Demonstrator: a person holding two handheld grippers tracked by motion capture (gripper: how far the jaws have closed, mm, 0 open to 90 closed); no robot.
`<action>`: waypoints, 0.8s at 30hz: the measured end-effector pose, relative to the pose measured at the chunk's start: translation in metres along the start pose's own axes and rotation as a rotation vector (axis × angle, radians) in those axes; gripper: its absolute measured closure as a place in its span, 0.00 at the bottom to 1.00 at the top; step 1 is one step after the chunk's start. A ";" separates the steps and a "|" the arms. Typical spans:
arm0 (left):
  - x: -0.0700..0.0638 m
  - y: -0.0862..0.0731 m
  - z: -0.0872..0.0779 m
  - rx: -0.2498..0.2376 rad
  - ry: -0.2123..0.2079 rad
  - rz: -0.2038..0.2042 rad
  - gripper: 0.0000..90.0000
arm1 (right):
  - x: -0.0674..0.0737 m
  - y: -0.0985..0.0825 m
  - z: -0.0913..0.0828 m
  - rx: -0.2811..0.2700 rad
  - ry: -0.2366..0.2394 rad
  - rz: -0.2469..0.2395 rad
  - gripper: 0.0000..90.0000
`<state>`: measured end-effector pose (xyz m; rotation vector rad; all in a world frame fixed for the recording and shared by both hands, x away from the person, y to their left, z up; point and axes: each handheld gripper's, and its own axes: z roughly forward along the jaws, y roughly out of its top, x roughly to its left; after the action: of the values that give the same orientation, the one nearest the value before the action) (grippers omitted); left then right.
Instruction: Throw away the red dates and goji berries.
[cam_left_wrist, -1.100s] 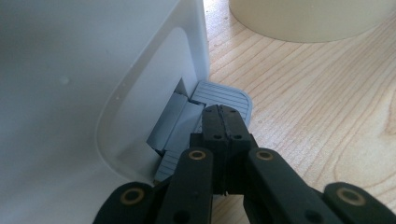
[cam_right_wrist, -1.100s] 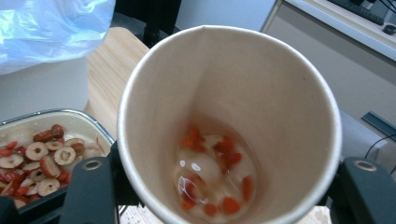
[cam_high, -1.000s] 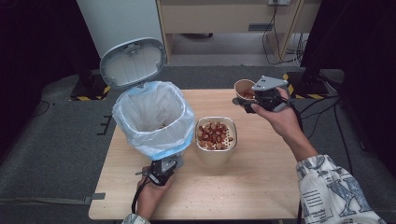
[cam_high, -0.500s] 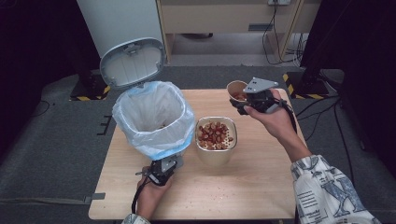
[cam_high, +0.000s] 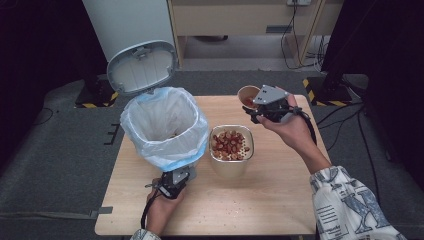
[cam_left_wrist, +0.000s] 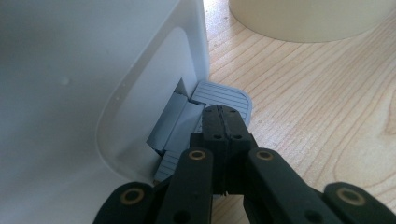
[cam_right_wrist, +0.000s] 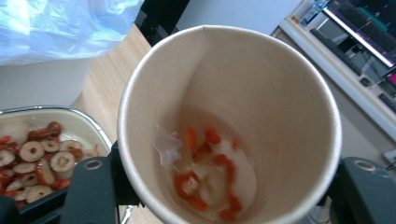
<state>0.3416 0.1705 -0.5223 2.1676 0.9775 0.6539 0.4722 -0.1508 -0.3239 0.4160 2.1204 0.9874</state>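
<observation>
A white pedal bin (cam_high: 165, 125) with a pale blue liner stands at the table's left, its lid (cam_high: 142, 67) tipped up and open. My left gripper (cam_high: 176, 177) is shut, and its tips (cam_left_wrist: 225, 116) rest on the bin's grey pedal (cam_left_wrist: 229, 95) at the front foot of the bin. My right gripper (cam_high: 252, 106) is shut on a paper cup (cam_high: 247, 96) and holds it in the air over the table's far right. Inside the cup (cam_right_wrist: 261, 93) lie red berries and pale scraps, and the cup tilts toward the bin.
A cream container (cam_high: 231, 167) of sliced red dates stands mid-table, just right of the bin and below the cup. The wooden table (cam_high: 280, 200) has bare room at the front right. Cables and striped stand feet lie on the floor behind.
My right hand has carried the cup a little to the left, toward the bin. The left gripper has stayed on the pedal and the lid has stayed up.
</observation>
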 end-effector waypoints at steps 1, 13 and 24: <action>0.000 0.000 0.000 0.000 -0.001 0.001 0.99 | -0.002 0.001 -0.001 -0.003 -0.005 0.000 0.39; 0.001 0.000 -0.001 0.014 0.000 0.016 0.99 | -0.001 0.013 -0.005 0.016 -0.030 -0.080 0.39; 0.001 0.000 0.000 0.006 -0.002 0.006 0.99 | 0.004 0.027 -0.007 0.067 -0.092 -0.243 0.39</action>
<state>0.3420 0.1713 -0.5219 2.1767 0.9728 0.6525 0.4641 -0.1342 -0.3024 0.2246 2.0673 0.7456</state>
